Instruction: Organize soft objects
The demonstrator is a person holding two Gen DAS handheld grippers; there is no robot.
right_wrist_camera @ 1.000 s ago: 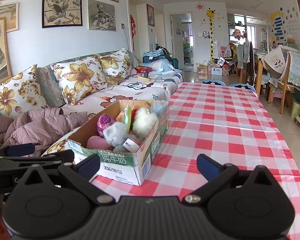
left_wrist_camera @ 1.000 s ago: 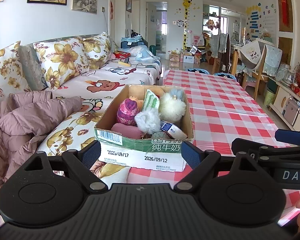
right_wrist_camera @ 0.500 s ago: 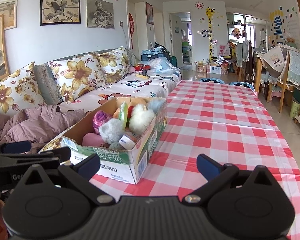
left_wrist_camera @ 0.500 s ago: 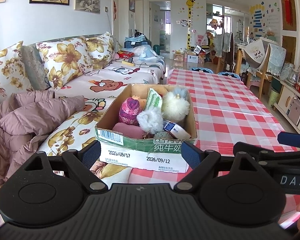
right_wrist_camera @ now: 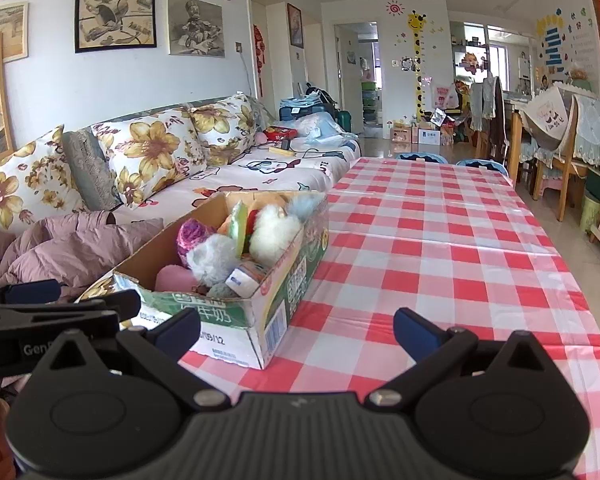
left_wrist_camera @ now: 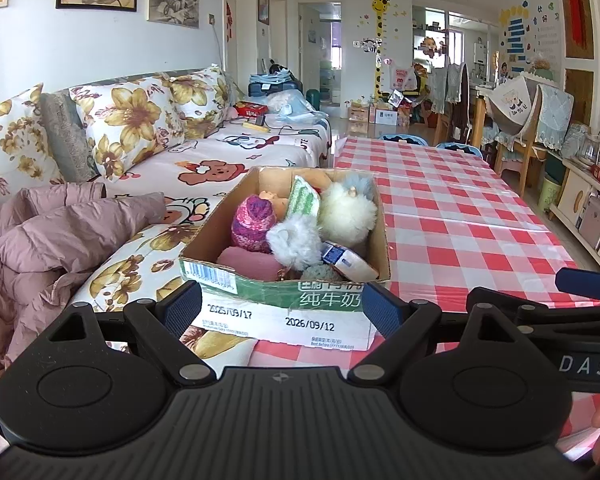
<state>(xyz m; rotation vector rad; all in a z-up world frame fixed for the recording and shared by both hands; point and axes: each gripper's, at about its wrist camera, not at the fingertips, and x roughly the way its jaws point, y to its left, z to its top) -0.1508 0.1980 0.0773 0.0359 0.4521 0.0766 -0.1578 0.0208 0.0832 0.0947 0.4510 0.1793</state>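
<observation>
An open cardboard milk box (left_wrist_camera: 288, 300) (right_wrist_camera: 268, 312) stands at the left near corner of the red-checked table (left_wrist_camera: 460, 220) (right_wrist_camera: 440, 248). It holds several soft toys: a white fluffy ball (left_wrist_camera: 346, 212) (right_wrist_camera: 274, 230), a grey pompom (left_wrist_camera: 294, 242) (right_wrist_camera: 212, 254), a purple knitted ball (left_wrist_camera: 254, 222) (right_wrist_camera: 192, 234) and a pink soft thing (left_wrist_camera: 248, 266) (right_wrist_camera: 174, 278). My left gripper (left_wrist_camera: 282, 310) is open and empty just in front of the box. My right gripper (right_wrist_camera: 296, 330) is open and empty, to the right of the box's near corner.
A sofa (left_wrist_camera: 220, 160) (right_wrist_camera: 240, 172) with floral cushions runs along the table's left side, with a mauve padded jacket (left_wrist_camera: 56, 240) (right_wrist_camera: 68, 244) on it. Chairs (left_wrist_camera: 520, 120) and a low cabinet (left_wrist_camera: 584, 208) stand to the right.
Both grippers have moved slightly closer to the box and a little higher. Both stay open and empty. The box and toys have not moved.
</observation>
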